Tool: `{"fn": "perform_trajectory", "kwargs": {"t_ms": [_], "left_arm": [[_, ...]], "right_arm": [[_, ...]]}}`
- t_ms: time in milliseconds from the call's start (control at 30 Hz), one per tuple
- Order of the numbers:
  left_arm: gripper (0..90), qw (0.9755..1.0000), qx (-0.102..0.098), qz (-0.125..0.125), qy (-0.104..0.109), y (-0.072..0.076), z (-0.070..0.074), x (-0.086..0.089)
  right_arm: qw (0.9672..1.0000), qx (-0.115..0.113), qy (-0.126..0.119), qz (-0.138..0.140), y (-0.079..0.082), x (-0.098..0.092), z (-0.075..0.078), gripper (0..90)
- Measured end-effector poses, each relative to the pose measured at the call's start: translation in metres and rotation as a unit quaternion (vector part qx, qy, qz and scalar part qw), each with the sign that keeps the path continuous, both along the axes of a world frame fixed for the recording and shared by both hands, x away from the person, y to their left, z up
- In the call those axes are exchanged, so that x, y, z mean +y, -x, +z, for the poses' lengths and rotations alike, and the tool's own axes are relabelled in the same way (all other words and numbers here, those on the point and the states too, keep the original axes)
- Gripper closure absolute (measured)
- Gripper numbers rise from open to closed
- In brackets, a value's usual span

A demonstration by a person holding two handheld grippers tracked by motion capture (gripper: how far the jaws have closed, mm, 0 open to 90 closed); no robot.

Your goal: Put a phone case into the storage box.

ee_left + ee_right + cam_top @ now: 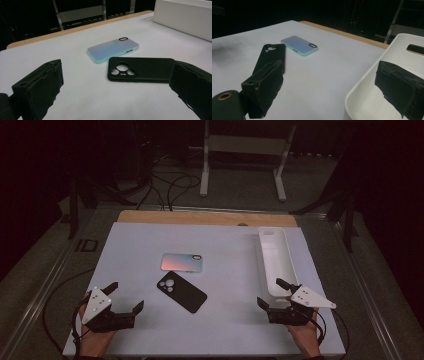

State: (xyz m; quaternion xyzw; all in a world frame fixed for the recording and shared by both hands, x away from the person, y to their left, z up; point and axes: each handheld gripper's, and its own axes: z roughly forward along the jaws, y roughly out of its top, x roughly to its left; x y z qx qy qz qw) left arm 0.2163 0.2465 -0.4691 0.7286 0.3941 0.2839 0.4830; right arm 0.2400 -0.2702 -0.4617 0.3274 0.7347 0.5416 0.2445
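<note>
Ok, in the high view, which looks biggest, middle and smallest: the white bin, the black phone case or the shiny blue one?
1. White bin, clearly biggest.
2. Black phone case and shiny blue phone case: too alike to rank.

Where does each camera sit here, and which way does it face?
High view: above the near edge, facing forward-down on the table; forearms, left hand-held gripper, right hand-held gripper.
Left gripper view: along open jaws toward black phone case, iridescent phone case.
Right gripper view: open jaws straddling the white bin wall.
Shared: both cases.
</note>
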Motion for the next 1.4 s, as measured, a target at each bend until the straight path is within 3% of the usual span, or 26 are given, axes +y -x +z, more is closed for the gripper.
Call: {"fn": "perform_trajectory", "kwargs": {"t_ms": [867, 1400], "left_arm": [[0.0, 1.0, 0.0, -0.003, 0.0, 0.0, 0.002, -0.003], [0.0, 0.9994, 0.011, -0.032, -0.003, -0.016, 0.013, -0.024]], "right_arm": [[1.0, -0.001, 0.006, 0.0, 0.001, 0.002, 0.0, 8.0], [1.0, -0.001, 0.006, 0.0, 0.001, 0.002, 0.001, 8.1]]}}
